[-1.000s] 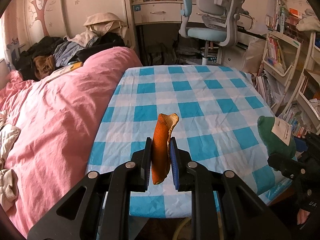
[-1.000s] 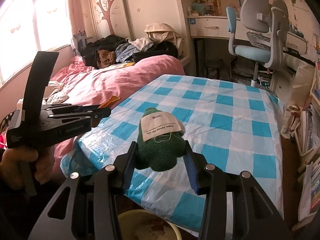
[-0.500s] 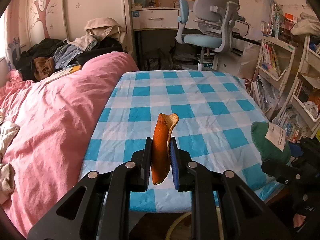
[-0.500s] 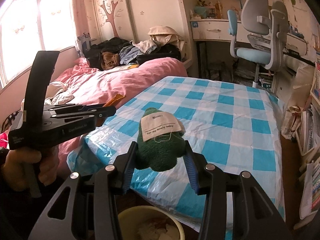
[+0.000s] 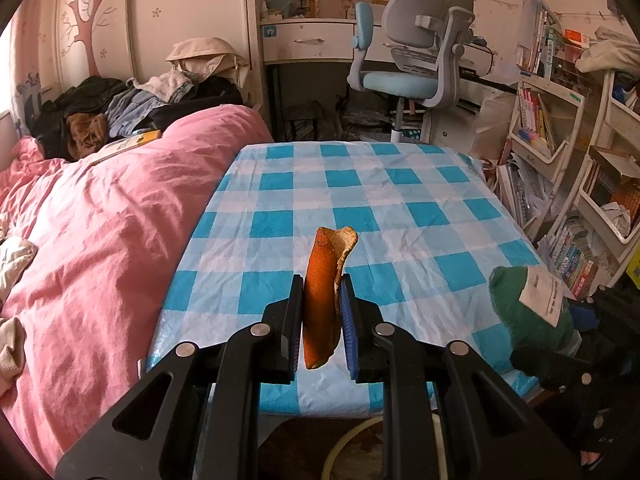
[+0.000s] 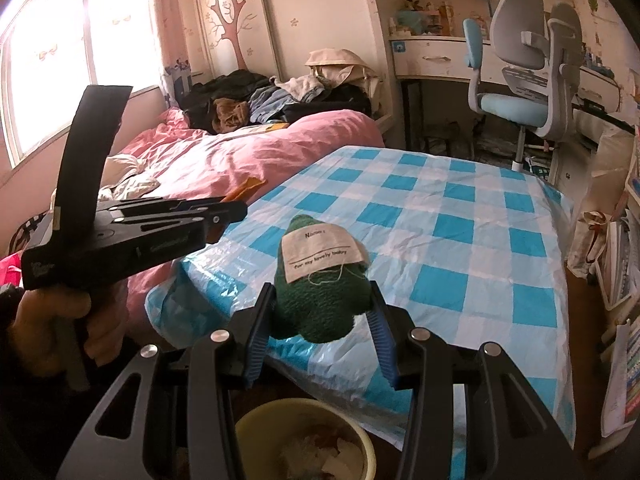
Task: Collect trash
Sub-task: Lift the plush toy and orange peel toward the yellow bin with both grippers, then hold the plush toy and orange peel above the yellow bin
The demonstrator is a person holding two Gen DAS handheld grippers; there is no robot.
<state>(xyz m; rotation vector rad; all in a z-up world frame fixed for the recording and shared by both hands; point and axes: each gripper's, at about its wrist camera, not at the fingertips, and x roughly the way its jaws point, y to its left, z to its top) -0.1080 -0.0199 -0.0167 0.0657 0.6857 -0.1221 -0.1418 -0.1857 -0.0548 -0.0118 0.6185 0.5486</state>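
Carrying both pieces of trash off the checked tablecloth [image 5: 360, 184] toward the yellow bin [image 6: 304, 436] looks like the step in hand; the bin sits below the near table edge, already holding scraps, directly under the right gripper [image 6: 320, 320] in its own view. Next, each load needs to hang over the bin's mouth before the jaws let go, with the left gripper [image 5: 320, 320] probably needing to come across more, since only an arc of the rim shows beneath it. The right gripper's jaws stand fairly wide, clamped on a green plush wad [image 6: 320, 300] with a sewn white label. The left gripper's jaws are nearly together, pinching an upright orange peel [image 5: 322, 296].
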